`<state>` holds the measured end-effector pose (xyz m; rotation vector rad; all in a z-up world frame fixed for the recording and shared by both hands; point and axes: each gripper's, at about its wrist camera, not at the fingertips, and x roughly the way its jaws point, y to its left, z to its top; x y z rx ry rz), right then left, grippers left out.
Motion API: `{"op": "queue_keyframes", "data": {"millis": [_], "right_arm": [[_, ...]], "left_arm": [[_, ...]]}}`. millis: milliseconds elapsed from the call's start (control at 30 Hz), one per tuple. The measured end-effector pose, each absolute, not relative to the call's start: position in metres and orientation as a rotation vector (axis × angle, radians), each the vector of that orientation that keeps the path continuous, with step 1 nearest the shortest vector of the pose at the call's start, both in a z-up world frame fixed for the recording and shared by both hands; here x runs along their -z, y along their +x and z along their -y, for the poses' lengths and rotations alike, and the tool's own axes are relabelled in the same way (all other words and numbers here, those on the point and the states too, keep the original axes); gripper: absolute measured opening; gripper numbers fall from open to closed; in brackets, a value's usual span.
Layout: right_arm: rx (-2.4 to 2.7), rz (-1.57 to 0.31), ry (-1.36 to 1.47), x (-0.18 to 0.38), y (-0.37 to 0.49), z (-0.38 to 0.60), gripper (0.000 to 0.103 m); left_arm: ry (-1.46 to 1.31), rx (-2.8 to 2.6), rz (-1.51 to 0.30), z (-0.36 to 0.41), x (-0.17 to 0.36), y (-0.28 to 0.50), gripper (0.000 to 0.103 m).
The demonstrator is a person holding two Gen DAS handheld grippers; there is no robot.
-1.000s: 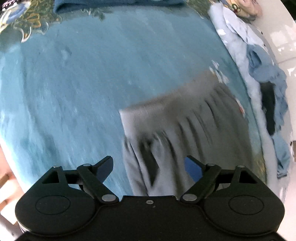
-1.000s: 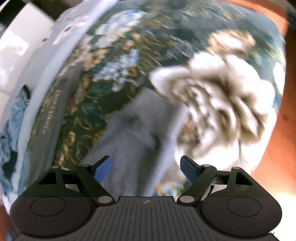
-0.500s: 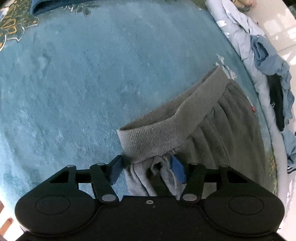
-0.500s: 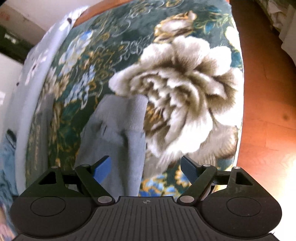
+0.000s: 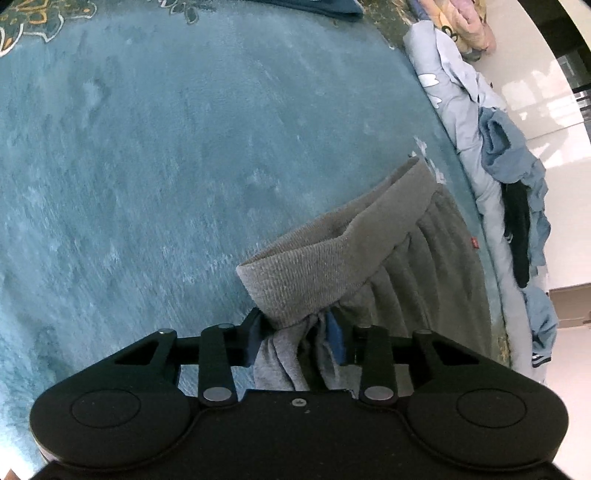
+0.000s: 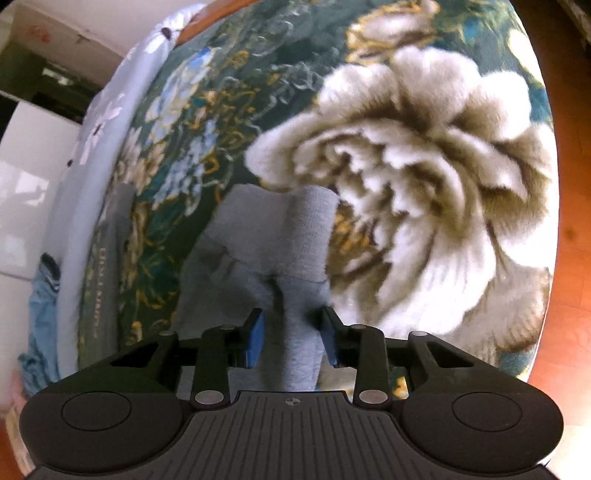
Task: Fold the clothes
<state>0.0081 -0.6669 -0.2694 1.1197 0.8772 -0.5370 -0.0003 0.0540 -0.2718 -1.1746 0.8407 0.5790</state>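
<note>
On the blanket [image 5: 184, 147], both claws [image 5: 297, 334] [image 6: 291, 332] pinch the grey sweatpants [image 5: 406, 258].

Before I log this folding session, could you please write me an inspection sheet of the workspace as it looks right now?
Surface: plush blanket, plain teal under the left tool, large flower print in the right wrist view.
Job's things: grey sweatpants; ribbed waistband at the left tool, ribbed leg cuff ahead of the right tool.
Clutter: light blue bedding and a heap of blue and black clothes along the edge; dark blue garment at the far side.
Grippers: left tool shut on waistband fabric; right tool shut on the leg.
Cables: nothing seen.
Surroundings: white tiled floor; reddish wooden floor.
</note>
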Motion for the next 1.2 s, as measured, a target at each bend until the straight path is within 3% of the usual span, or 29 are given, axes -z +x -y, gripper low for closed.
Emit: {"op": "queue_keyframes", "data": {"millis": [133,200,300,333,367,467,533,767,1200], "right_arm": [[0.520,-0.843,1.205,0.280,0.001,0.668,0.031],[0.520,-0.835,1.229,0.281,-0.001,0.670,0.031],[0.521,-0.838,1.216,0.277,0.002,0.669,0.028],[0.522,-0.837,1.204,0.275,0.004,0.668,0.017],[0.523,-0.832,1.202,0.274,0.006,0.668,0.014],[0.529,-0.800,1.192,0.267,0.011,0.666,0.010],[0.525,-0.782,1.185,0.262,0.014,0.665,0.008],[0.556,-0.711,1.159,0.242,0.013,0.664,0.006],[0.622,-0.813,1.159,0.266,0.021,0.670,0.008]], "left_arm": [[-1.212,-0.564,-0.817,-0.054,0.276,-0.003,0.045],[-1.214,-0.560,-0.813,-0.054,0.276,-0.002,0.044],[-1.178,-0.570,-0.824,-0.052,0.273,0.003,0.039],[-1.182,-0.576,-0.820,-0.052,0.272,0.002,0.037],[-1.192,-0.582,-0.813,-0.052,0.271,0.001,0.032],[-1.215,-0.598,-0.788,-0.053,0.267,-0.003,0.019],[-1.231,-0.604,-0.762,-0.053,0.262,-0.007,0.017],[-1.273,-0.615,-0.718,-0.061,0.246,-0.014,0.016],[-1.343,-0.625,-0.785,-0.076,0.272,-0.014,0.021]]}}
